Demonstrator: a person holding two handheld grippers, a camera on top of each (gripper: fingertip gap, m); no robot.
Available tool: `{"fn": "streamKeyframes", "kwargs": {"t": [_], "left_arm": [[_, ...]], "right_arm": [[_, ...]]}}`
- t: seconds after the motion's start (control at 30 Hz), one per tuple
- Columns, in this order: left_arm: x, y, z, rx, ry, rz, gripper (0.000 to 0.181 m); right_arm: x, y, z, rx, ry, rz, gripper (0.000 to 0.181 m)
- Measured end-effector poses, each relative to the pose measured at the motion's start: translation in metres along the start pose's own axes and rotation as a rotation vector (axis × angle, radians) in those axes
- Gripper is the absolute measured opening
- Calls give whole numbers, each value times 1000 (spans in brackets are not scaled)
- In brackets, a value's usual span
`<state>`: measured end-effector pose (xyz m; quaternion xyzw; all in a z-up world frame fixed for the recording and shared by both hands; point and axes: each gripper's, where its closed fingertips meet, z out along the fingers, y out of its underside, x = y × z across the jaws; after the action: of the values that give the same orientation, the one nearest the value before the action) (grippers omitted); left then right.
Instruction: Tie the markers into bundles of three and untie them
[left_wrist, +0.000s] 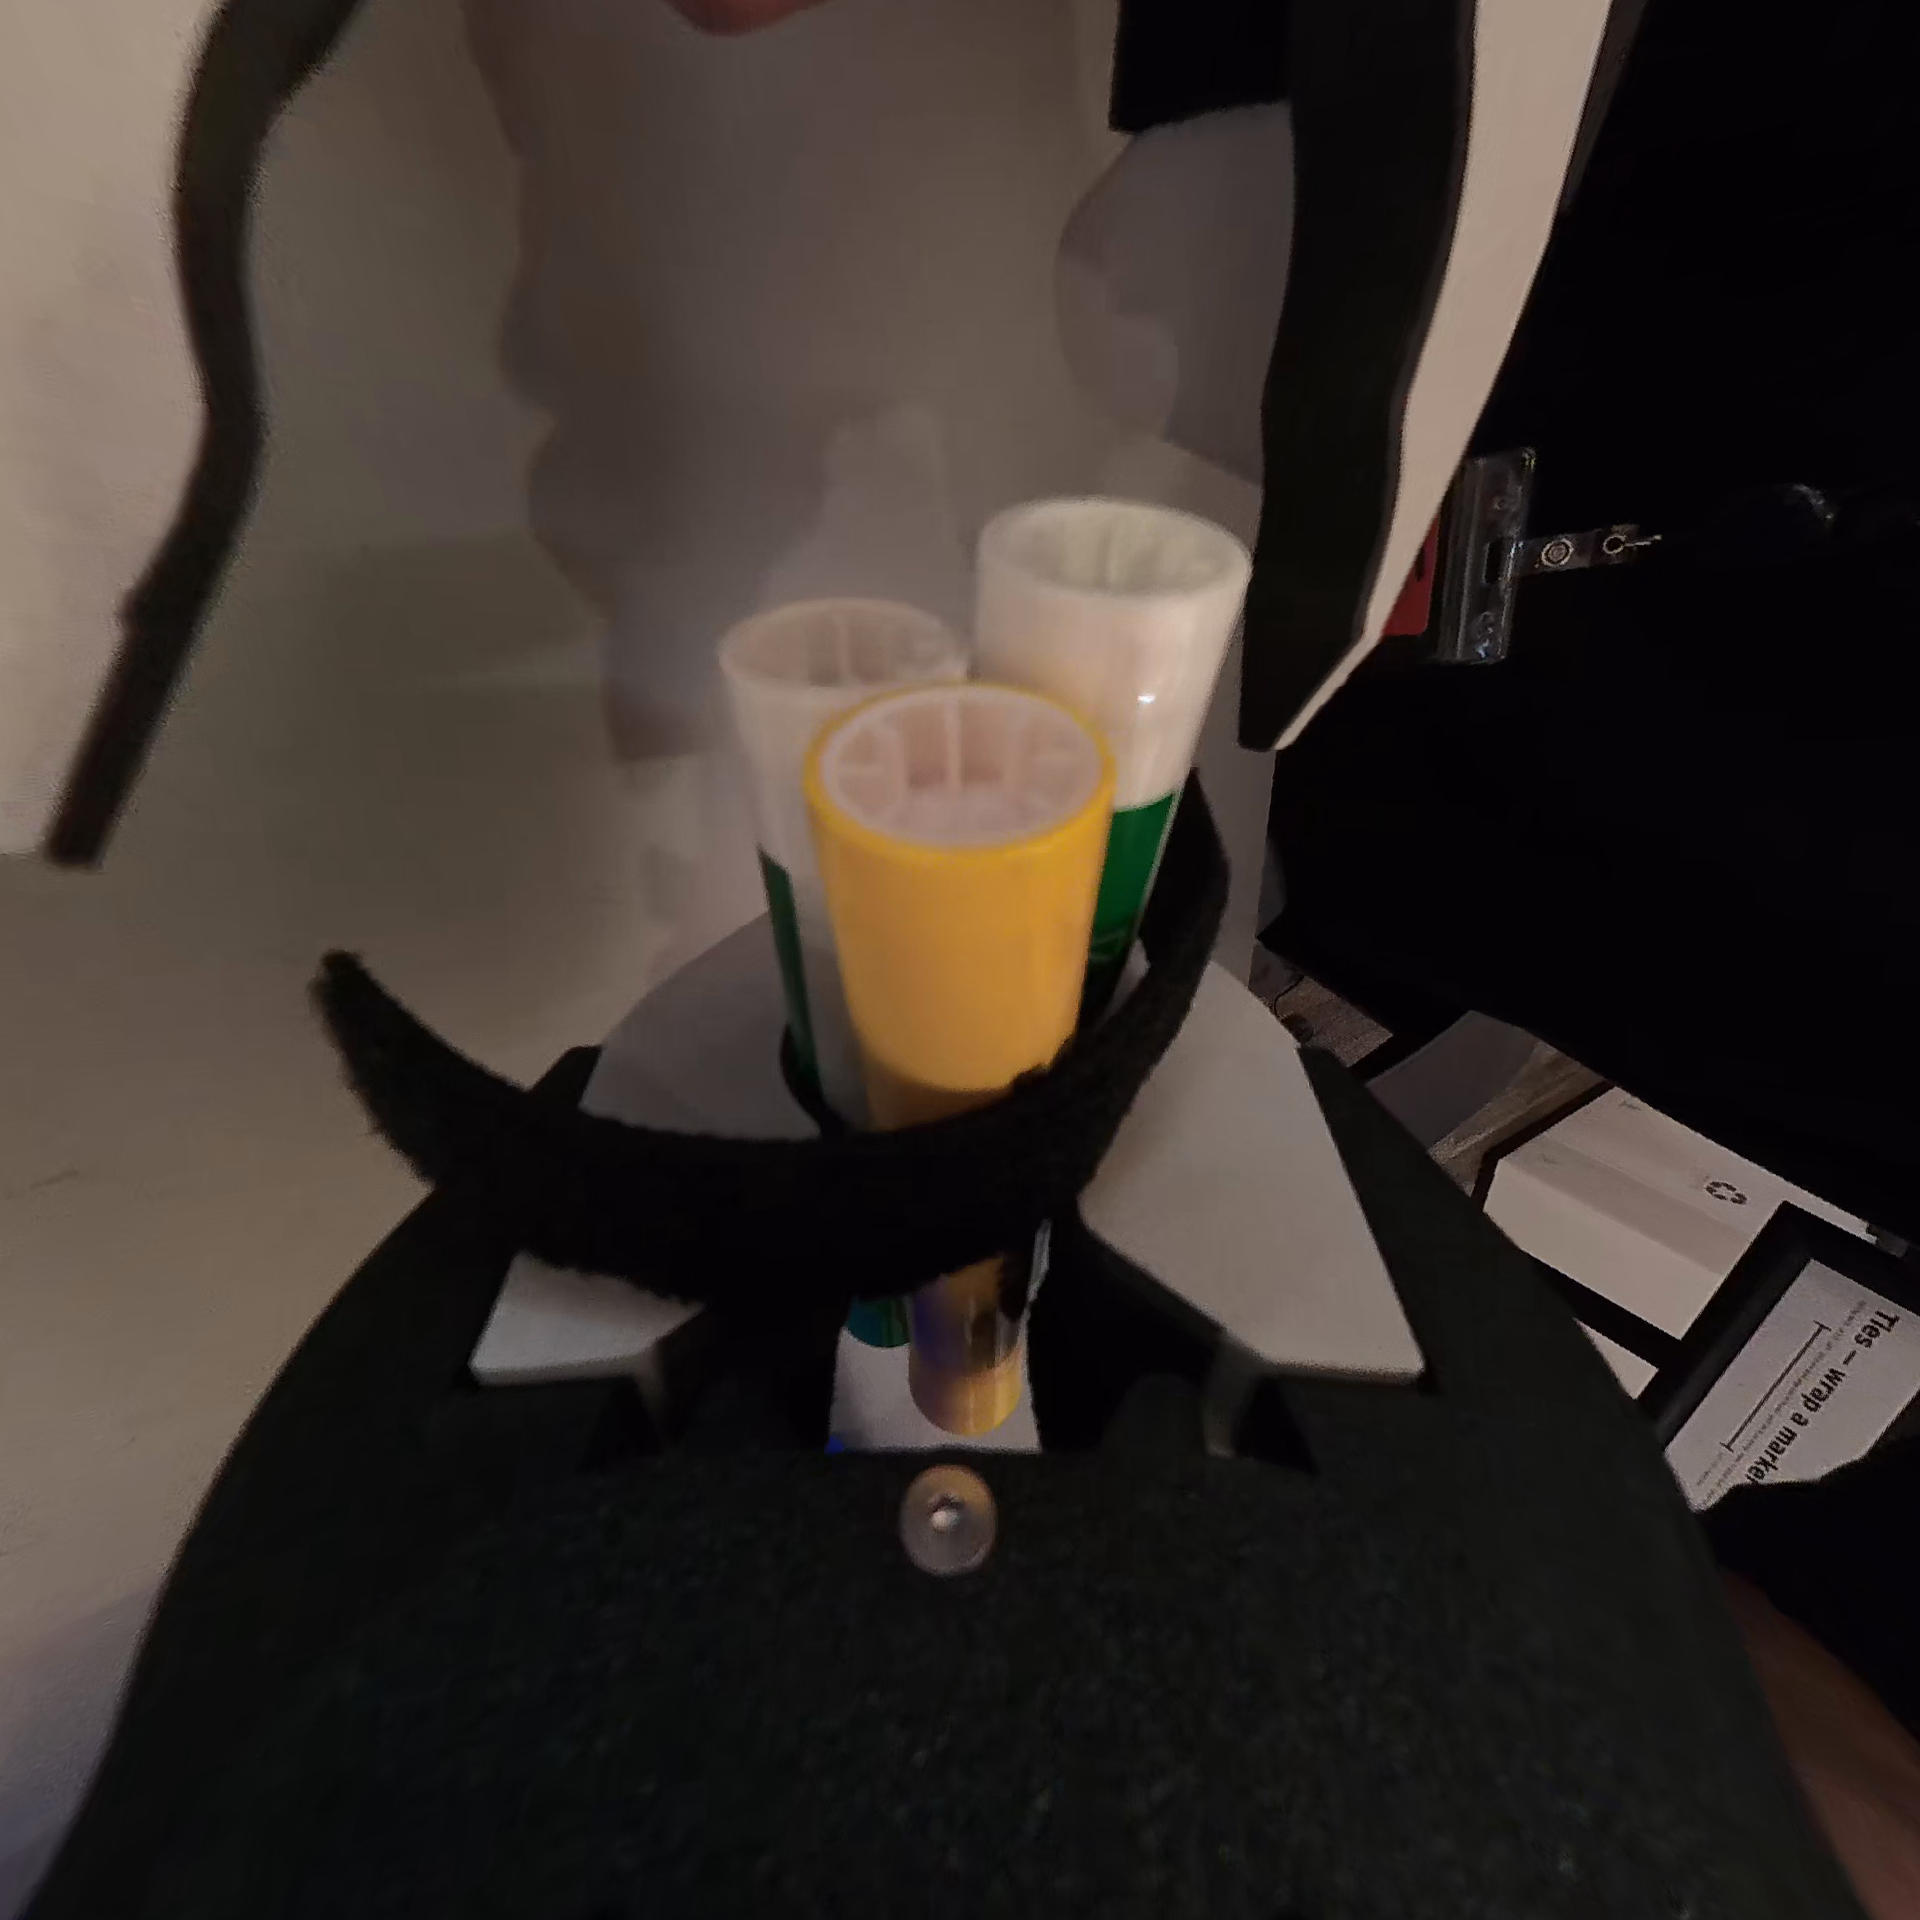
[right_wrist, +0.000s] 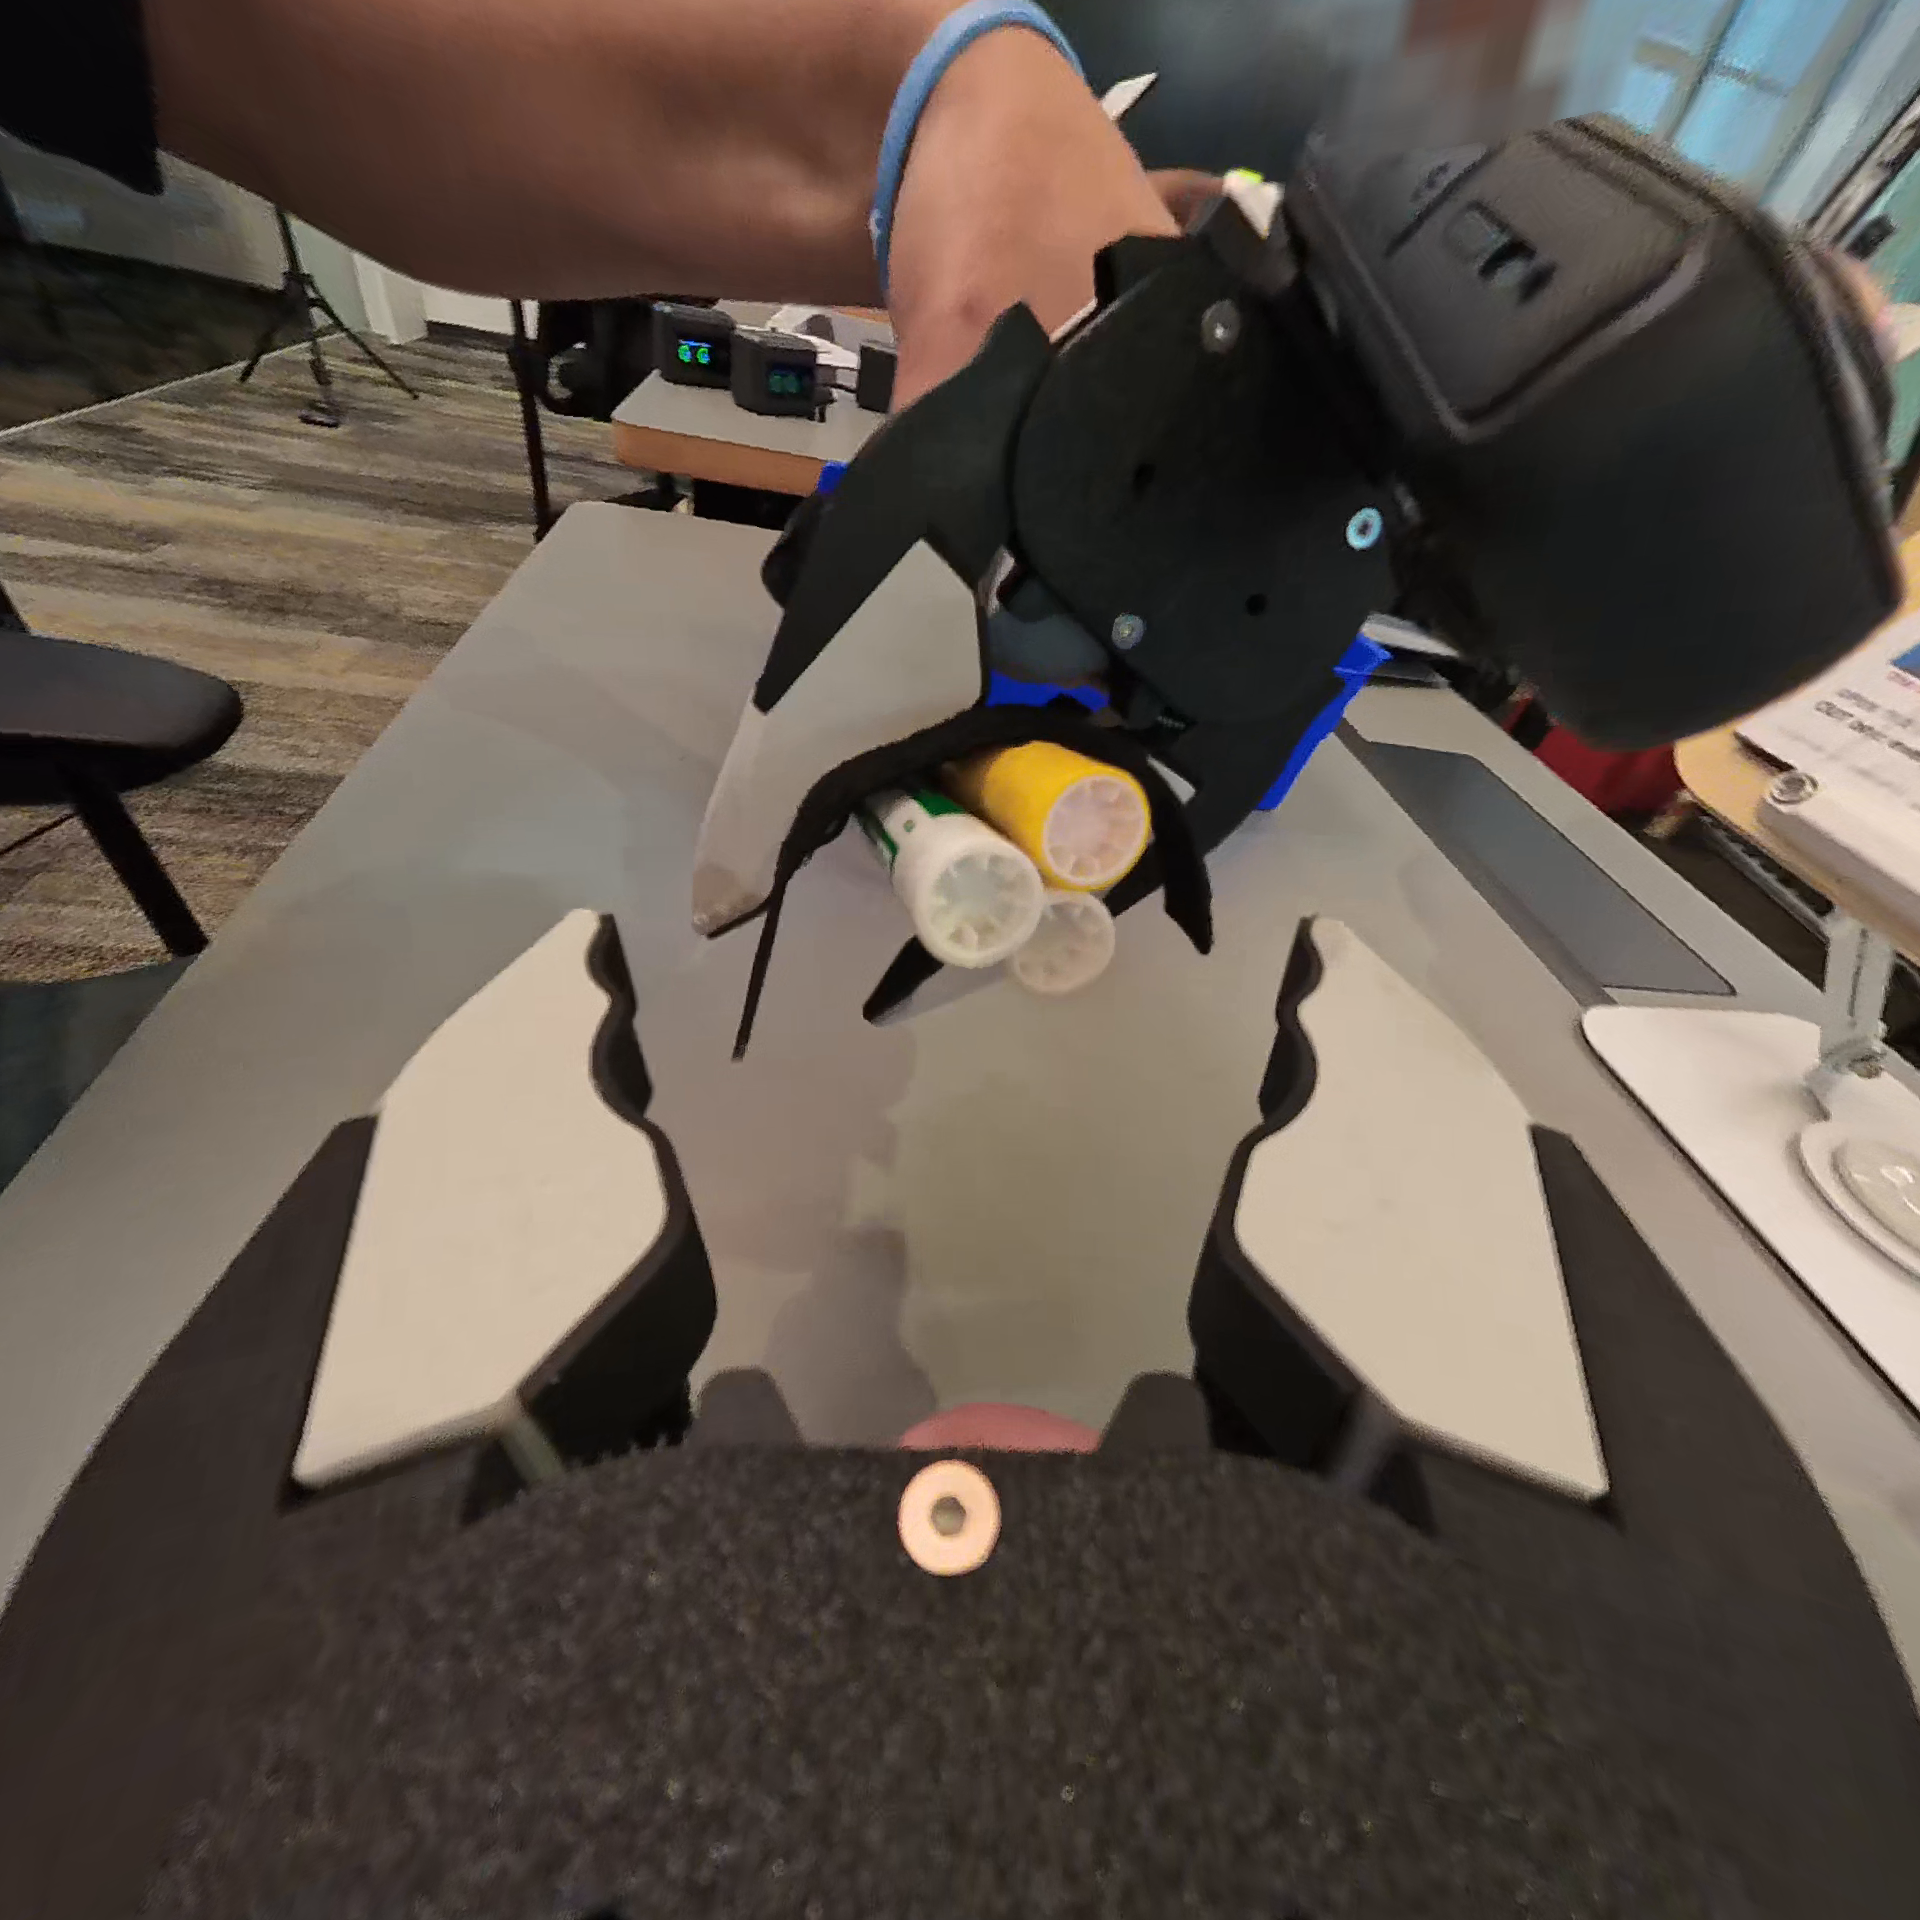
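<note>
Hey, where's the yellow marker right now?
The yellow marker sits between the left gripper's fingers, bundled against two white-and-green markers inside a black fabric strap, held above the grey table.

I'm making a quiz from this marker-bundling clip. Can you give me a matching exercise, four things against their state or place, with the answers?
Column one:
1. left gripper
2. right gripper
3. black strap
4. yellow marker

Column two:
A. open, holding nothing
B. looped around the markers, one end hanging loose
C. in front of the two white and green markers in the left wrist view
D. closed on the bundle above the grey table

Pairs: 1-D, 2-A, 3-B, 4-C
</note>
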<state>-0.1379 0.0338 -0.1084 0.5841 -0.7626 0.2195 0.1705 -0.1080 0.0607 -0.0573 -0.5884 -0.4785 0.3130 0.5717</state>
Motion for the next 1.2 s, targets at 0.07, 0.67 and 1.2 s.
{"fn": "streamKeyframes", "kwargs": {"t": [0.07,0.67,1.2], "left_arm": [[1,0,0,-2,4,3,44],[3,-1,1,-12,19,11,42],[4,-2,3,-9,27,17,41]], "right_arm": [[-3,-3,3,3,-39,-11,118],[-5,10,19,-112,-76,-18,76],[-5,20,15,-176,-116,126,41]]}}
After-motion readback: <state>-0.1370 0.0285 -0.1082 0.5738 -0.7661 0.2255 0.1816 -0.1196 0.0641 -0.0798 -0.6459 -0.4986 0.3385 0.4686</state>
